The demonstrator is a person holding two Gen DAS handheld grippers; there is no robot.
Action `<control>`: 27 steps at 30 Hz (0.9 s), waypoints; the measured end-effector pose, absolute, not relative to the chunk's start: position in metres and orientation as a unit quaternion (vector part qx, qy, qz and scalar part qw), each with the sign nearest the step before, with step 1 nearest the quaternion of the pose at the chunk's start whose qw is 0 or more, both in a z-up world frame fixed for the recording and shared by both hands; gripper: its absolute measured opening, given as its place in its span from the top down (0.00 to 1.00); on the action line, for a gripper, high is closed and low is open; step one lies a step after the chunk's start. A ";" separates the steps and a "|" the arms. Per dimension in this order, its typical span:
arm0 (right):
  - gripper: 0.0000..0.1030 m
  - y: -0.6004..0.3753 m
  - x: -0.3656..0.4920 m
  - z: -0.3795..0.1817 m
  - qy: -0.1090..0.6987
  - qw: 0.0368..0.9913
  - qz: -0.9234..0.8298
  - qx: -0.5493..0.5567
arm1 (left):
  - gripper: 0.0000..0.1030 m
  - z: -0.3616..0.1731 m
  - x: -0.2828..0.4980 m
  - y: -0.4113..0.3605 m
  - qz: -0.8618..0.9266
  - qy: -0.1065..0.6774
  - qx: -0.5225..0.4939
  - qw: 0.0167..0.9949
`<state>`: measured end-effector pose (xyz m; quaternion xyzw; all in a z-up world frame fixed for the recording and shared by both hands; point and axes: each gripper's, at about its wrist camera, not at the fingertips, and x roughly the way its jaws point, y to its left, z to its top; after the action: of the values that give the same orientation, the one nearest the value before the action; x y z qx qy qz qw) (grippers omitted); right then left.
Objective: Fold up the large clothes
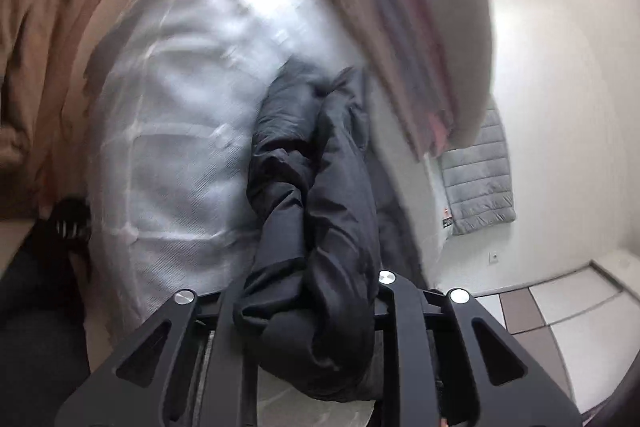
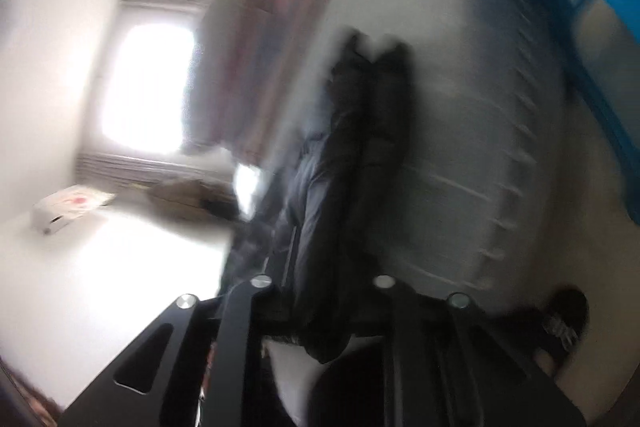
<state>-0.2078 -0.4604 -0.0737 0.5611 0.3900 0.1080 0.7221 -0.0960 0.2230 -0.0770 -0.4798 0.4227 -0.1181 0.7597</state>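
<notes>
A large black garment (image 1: 316, 211) hangs bunched from my left gripper (image 1: 308, 311), which is shut on it; it trails over a white quilted mattress (image 1: 180, 115). In the blurred right wrist view the same black garment (image 2: 352, 155) stretches away from my right gripper (image 2: 320, 311), which is shut on its near end, over the mattress (image 2: 472, 147). Both views are tilted and motion-blurred.
A stack of folded clothes (image 1: 420, 39) lies on the mattress, also in the right view (image 2: 256, 67). A tan garment (image 1: 44, 59) lies left. A grey quilted vest (image 1: 480, 183) hangs by the wall. Tiled floor (image 1: 568, 315), bright window (image 2: 148, 87), blue frame (image 2: 592, 7).
</notes>
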 end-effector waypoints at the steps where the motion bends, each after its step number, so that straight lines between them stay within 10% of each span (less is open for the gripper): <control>1: 0.70 -0.469 -0.212 -0.081 0.393 0.725 0.074 0.561 | 0.80 -0.085 -0.096 0.224 -0.117 0.425 -0.484 0.756; 12: 0.34 -0.370 -0.170 0.046 0.339 0.871 0.087 0.344 | 0.30 -0.102 -0.091 0.222 -0.116 0.414 -0.508 0.747; 17: 0.34 -0.279 -0.092 0.040 0.394 0.851 0.167 0.303 | 0.30 -0.099 -0.082 0.213 -0.120 0.402 -0.502 0.756; 21: 0.34 -0.237 -0.042 0.036 0.425 0.859 0.148 0.244 | 0.64 -0.092 -0.076 0.212 -0.125 0.398 -0.482 0.771; 27: 0.34 -0.219 0.011 -0.009 0.495 0.842 0.100 0.189 | 0.76 -0.094 -0.075 0.216 -0.136 0.389 -0.481 0.774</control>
<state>0.0111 -0.2193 -0.0088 0.1892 0.4947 0.1002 0.8423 -0.0755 0.2164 -0.0941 -0.4810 0.3890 -0.1359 0.7738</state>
